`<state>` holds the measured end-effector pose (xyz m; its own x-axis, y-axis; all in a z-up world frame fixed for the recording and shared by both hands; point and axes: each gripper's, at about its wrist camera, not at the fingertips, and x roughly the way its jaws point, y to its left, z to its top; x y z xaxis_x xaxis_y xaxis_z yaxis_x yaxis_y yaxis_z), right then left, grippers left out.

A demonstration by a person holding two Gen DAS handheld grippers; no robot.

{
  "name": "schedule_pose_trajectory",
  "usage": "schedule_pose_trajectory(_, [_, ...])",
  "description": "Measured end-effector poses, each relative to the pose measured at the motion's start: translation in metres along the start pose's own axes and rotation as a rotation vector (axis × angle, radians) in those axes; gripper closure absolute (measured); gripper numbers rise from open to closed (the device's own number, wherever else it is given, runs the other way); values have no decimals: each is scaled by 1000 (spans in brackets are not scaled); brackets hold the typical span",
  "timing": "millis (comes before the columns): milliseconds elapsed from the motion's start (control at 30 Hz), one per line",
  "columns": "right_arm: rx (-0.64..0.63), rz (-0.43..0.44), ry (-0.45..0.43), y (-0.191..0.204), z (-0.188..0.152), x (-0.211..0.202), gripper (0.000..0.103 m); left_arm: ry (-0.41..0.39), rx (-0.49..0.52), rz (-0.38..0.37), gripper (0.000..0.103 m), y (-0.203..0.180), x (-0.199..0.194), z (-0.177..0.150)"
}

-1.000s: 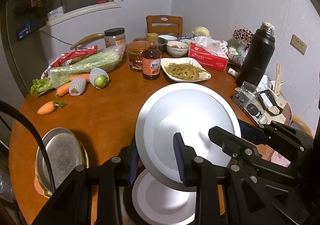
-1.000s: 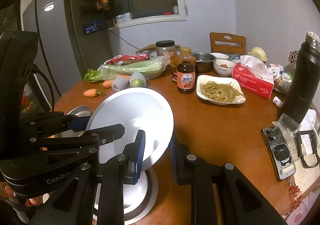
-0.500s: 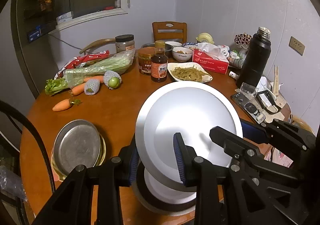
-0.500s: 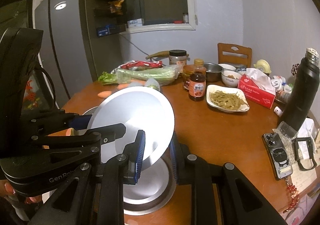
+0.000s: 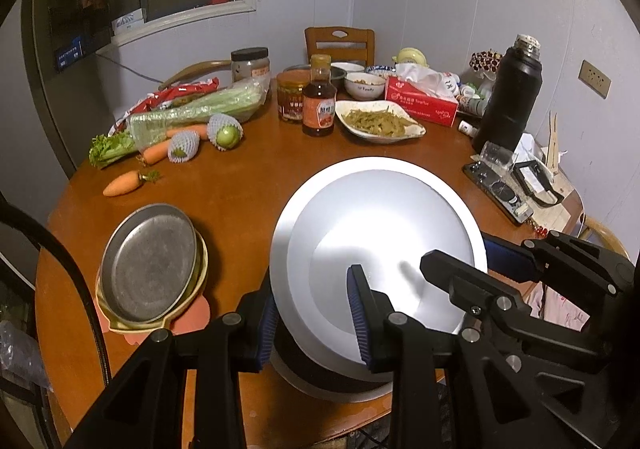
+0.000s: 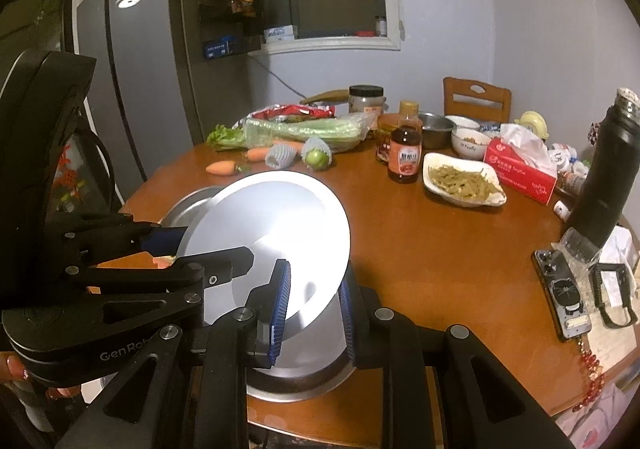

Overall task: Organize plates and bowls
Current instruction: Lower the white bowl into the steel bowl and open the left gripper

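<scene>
Biggest risk: a tilted silver plate [image 5: 380, 245] slipping out from two rim pinches and clattering onto the steel bowl [image 5: 332, 381] directly under it, or off the near edge of the round wooden worktop [image 5: 248, 185], since bowl and plate both sit close to that edge. Likely cause: smooth metal against narrow blue pads, with each grip taken only at the rim. Uneven pull between the two sides could also twist the plate free. Lesser risk: a swing toward the stacked metal pan [image 5: 148, 261], which rests on a yellowish dish to the left of the bowl, knocking that stack.

Left hand-held gripper [image 5: 312, 313] clamped on the plate's near rim, pads on either face. Right hand-held gripper [image 6: 312, 309] likewise closed on the rim from the opposite side.

Plate: broad, shallow, matte silver, flat centre with a raised lip, bright glare across its face, held above the bowl and leaning away from the near worktop edge. Bowl: darker inside, mostly hidden beneath the plate.
</scene>
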<state>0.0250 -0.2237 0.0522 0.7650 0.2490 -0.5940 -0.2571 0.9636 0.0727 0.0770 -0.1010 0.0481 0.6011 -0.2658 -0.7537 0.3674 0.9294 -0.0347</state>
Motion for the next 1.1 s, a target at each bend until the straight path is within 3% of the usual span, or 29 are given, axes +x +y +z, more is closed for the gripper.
schedule_pose_trajectory(1100, [-1, 31, 106, -1, -32, 33, 78, 104, -15, 34, 71, 3, 40, -25])
